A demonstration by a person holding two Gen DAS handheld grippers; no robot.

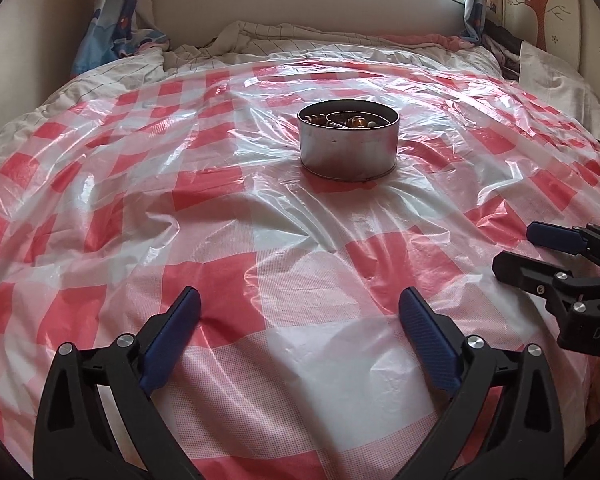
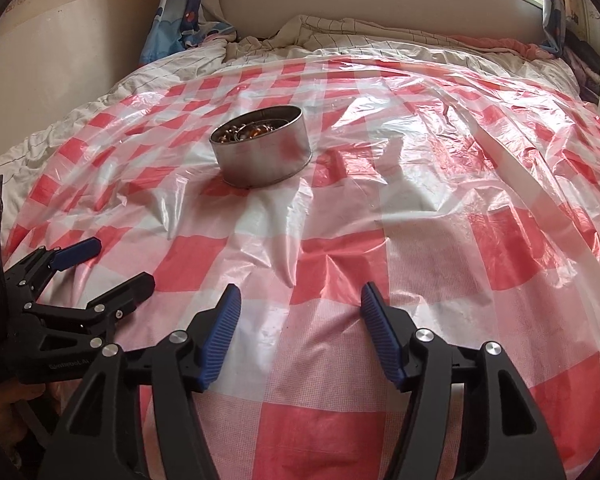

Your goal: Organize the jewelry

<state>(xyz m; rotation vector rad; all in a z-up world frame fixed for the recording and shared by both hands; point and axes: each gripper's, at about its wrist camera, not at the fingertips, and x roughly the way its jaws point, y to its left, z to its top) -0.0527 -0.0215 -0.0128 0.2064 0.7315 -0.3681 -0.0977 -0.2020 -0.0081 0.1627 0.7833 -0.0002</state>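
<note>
**Round tin of jewelry upright on the checked sheet, both grippers empty**

A round metal tin (image 1: 348,144) stands upright on a red-and-white checked plastic sheet (image 1: 204,216) spread over a bed, its open mouth facing up. Being round, it has no long axis across the sheet; its axis runs vertically. Inside lie beads and small metal pieces (image 1: 350,121), amber and silver, too small to tell apart.

The left gripper (image 1: 300,304) hovers over the near part of the sheet, jaws spread wide, with nothing between them. The right gripper (image 2: 300,300) is beside it, jaws parted less widely, also empty. Both point toward the tin, well short of it.
</note>
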